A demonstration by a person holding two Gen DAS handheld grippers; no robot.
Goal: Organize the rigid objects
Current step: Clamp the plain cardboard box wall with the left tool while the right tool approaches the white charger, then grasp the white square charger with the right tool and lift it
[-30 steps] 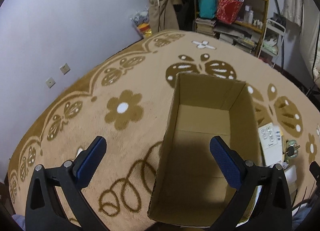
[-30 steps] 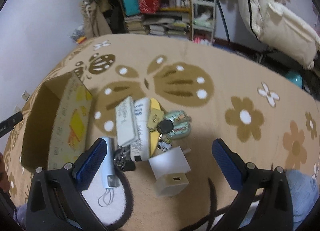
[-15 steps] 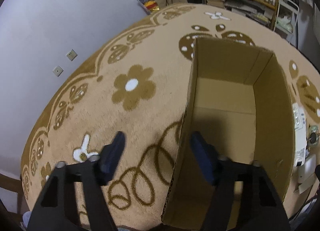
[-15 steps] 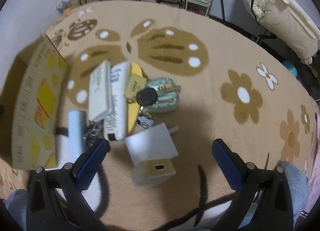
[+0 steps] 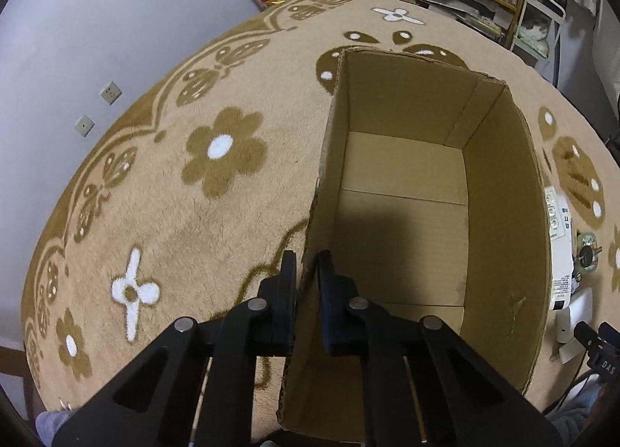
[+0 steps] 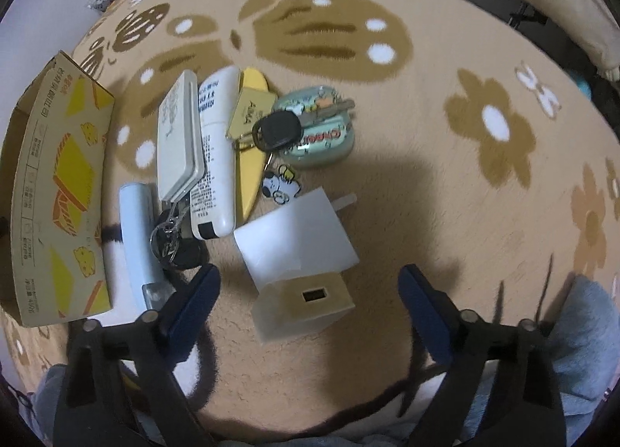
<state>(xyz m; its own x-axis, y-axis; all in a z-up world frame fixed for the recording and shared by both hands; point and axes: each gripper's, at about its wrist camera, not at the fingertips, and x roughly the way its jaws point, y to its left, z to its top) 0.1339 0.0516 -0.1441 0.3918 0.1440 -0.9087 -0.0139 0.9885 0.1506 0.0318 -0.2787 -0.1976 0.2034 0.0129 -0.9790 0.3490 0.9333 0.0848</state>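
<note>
My left gripper [image 5: 306, 272] pinched the cardboard box [image 5: 500, 214] wall at six o'clock, while my right gripper [image 6: 310, 292], jaws wide but closing astride the white charger [image 6: 294, 237], risked knocking it askew.

1 cardboard box [image 5: 500, 191]; 1 white charger cube [image 6: 300, 257]; 1 white tube [image 6: 217, 152]; 1 flat white case [image 6: 179, 137]; 1 pale blue stick [image 6: 137, 237]; 1 green tin [image 6: 323, 137]; 2 key bunches: black car key [image 6: 277, 132], ring bunch [image 6: 168, 232]; 2 claws.
</note>
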